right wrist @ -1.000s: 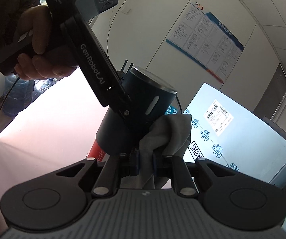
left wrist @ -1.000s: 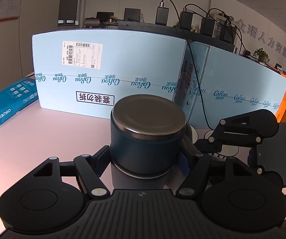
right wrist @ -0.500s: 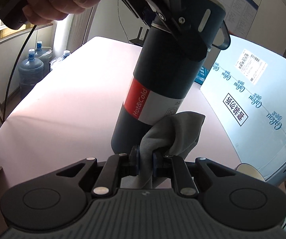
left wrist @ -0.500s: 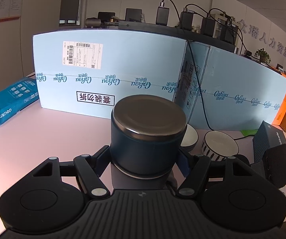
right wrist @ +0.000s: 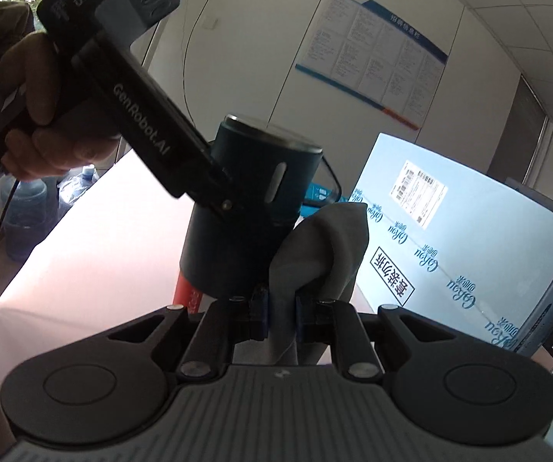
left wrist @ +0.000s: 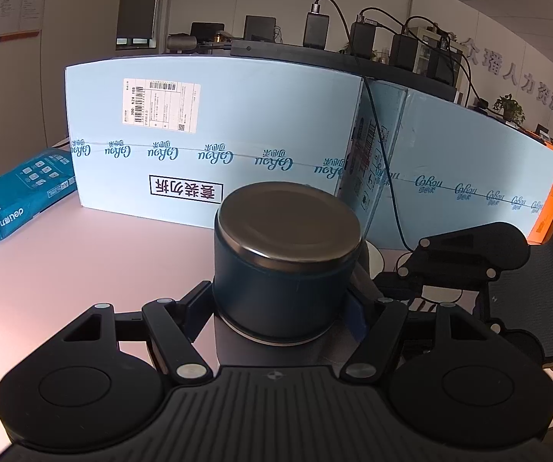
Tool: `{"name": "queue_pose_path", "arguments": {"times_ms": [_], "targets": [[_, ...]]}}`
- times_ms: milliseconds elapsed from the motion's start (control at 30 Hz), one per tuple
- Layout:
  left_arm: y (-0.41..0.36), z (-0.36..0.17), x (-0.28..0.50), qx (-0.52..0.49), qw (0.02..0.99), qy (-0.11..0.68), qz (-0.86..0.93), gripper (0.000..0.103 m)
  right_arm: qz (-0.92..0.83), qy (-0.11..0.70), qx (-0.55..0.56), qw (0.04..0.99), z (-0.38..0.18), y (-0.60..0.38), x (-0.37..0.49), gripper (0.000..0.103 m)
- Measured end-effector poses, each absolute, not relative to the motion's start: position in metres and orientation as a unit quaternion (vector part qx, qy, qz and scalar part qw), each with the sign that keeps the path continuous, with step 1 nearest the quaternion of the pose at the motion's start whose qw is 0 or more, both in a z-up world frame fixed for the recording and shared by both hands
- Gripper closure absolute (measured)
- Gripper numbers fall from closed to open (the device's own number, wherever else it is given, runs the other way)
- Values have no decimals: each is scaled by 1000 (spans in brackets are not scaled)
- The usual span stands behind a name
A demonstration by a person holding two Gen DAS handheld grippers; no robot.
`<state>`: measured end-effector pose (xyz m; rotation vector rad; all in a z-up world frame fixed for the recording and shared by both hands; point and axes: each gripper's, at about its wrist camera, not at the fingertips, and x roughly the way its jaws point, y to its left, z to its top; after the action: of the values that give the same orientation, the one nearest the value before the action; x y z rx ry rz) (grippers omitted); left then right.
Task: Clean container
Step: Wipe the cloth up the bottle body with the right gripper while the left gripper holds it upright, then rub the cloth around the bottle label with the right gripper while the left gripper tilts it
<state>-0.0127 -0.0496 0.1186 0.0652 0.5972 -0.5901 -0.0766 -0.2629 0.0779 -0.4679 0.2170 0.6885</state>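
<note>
At twelve o'clock of the left gripper, the container is being clamped steady by its jaws, so the grey cloth being pinched in the right gripper can be rubbed against its side.

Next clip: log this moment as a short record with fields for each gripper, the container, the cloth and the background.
left gripper: fingers clamped on the flask's upper body
right gripper: shut on the cloth
flask: dark blue, steel-topped lid on, red band low on its side
cloth: grey, bunched, pressed against the flask's side
table: pale pink top
background: light blue boxes, teal packet at left
</note>
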Motion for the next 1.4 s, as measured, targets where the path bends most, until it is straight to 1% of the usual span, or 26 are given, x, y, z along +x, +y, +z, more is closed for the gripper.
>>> {"name": "queue_pose_path", "arguments": {"times_ms": [100,367,533,667,867,1000,1167,1400], "targets": [[-49,119,-12,31,913,290,-286,38,337,113,-225,907,74,-260,-75,87],[-47,118,-12,27,913,291,-284,38,355,197,-221,887,38,-249,-71,87],[-48,118,-13,28,913,291,-284,38,359,229,-221,877,30,-248,-72,87],[-48,118,-13,28,913,291,-285,38,361,214,-221,880,40,-248,-77,87],[-49,118,-13,27,913,291,-284,38,356,132,-230,896,62,-251,-84,87],[-50,118,-13,27,913,292,-285,38,351,105,-248,897,65,-250,-89,87],[-51,118,-14,27,913,292,-285,38,348,111,-243,899,64,-252,-86,87],[-50,117,-13,25,913,293,-284,38,355,176,-214,893,47,-247,-77,87]]}}
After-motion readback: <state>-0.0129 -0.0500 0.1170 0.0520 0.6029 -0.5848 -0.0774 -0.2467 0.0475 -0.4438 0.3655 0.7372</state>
